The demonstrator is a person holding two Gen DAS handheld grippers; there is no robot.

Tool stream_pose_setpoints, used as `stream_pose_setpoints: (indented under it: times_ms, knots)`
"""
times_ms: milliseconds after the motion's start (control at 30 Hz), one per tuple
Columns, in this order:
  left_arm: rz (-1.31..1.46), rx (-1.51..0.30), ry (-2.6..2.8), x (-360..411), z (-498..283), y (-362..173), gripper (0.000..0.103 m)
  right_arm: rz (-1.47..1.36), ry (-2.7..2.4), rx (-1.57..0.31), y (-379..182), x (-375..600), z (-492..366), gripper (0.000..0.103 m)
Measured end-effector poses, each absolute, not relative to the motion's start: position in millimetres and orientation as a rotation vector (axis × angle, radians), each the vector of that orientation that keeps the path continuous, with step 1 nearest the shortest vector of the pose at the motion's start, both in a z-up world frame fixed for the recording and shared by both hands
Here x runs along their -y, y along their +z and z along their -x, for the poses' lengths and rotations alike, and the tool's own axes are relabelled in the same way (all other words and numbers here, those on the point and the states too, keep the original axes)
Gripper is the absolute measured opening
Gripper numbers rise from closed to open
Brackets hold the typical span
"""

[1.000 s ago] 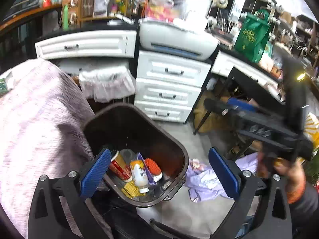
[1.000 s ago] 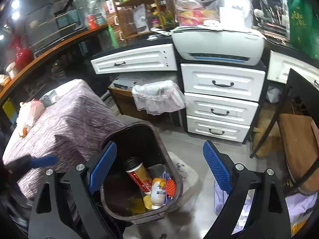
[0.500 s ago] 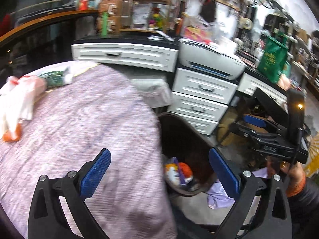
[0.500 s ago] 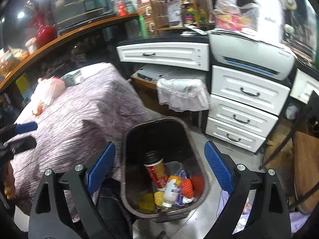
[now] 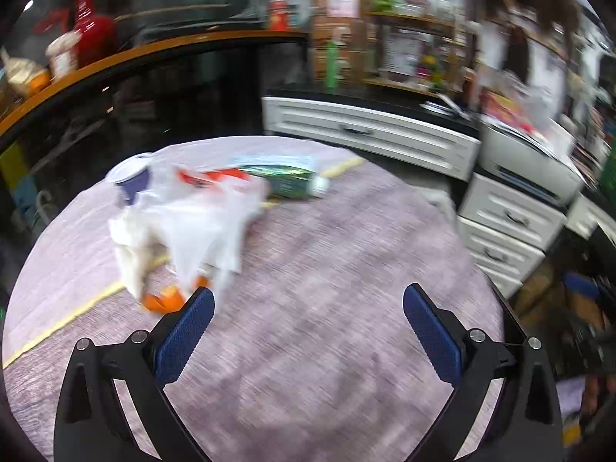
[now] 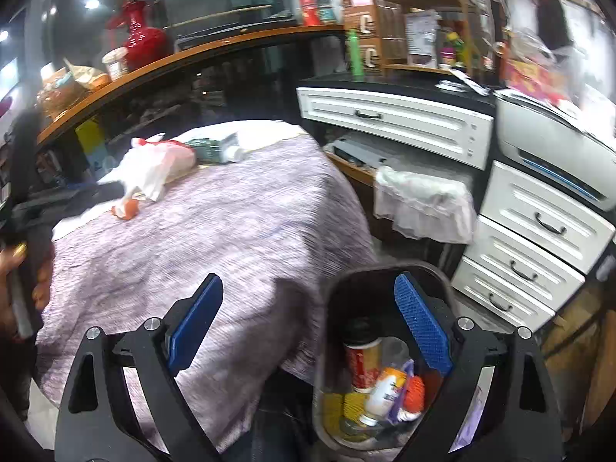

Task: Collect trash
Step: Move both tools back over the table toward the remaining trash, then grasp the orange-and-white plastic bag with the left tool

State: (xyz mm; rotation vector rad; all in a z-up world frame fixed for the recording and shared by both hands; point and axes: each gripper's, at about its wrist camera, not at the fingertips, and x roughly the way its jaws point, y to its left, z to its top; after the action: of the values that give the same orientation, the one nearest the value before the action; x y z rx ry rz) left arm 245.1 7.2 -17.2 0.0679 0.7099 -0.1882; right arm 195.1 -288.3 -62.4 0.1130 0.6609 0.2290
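Observation:
A white plastic bag (image 5: pixel 192 223) lies on the purple tablecloth (image 5: pixel 327 288), with orange peel (image 5: pixel 163 300) at its near end and a green carton (image 5: pixel 287 181) behind it. My left gripper (image 5: pixel 308 308) is open and empty above the table, its left finger close to the peel. My right gripper (image 6: pixel 308 308) is open and empty between the table edge and the dark trash bin (image 6: pixel 335 292), which holds a red cup (image 6: pixel 362 358), a small bottle and other trash. The bag (image 6: pixel 150 165), peel (image 6: pixel 127 210) and carton (image 6: pixel 211 150) also show in the right wrist view.
A blue-and-white cup (image 5: pixel 131 181) stands behind the bag. White drawers (image 6: pixel 531 231), a printer (image 6: pixel 554 146) and a lined basket (image 6: pixel 423 200) stand to the right of the table. A curved wooden counter (image 6: pixel 192 54) runs behind. The person's left hand (image 6: pixel 15 269) is at the left.
My left gripper has swung left from the bin to over the table, bringing the bag and peel into view. My right gripper has also shifted left; the bin now sits at the right.

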Motion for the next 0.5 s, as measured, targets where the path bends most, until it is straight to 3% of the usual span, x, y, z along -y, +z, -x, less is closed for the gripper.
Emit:
stream_pose_setpoints:
  times_ms: [133, 333, 433, 500]
  knots:
    - [-0.065, -0.716, -0.128, -20, -284, -15, 0.097, -0.093, 0.263, -0.657, -56, 269, -207, 0.090]
    - [-0.189, -0.757, -0.046, -10, -342, -24, 0.083, -0.080, 0.281, -0.674, -56, 254, -221, 0.090]
    - [-0.227, -0.774, 0.000, -4, -362, -33, 0.074, -0.080, 0.280, -0.691, -60, 253, -229, 0.090]
    - [-0.241, -0.780, 0.023, -4, -371, -36, 0.056, -0.080, 0.279, -0.701, -61, 252, -234, 0.090]
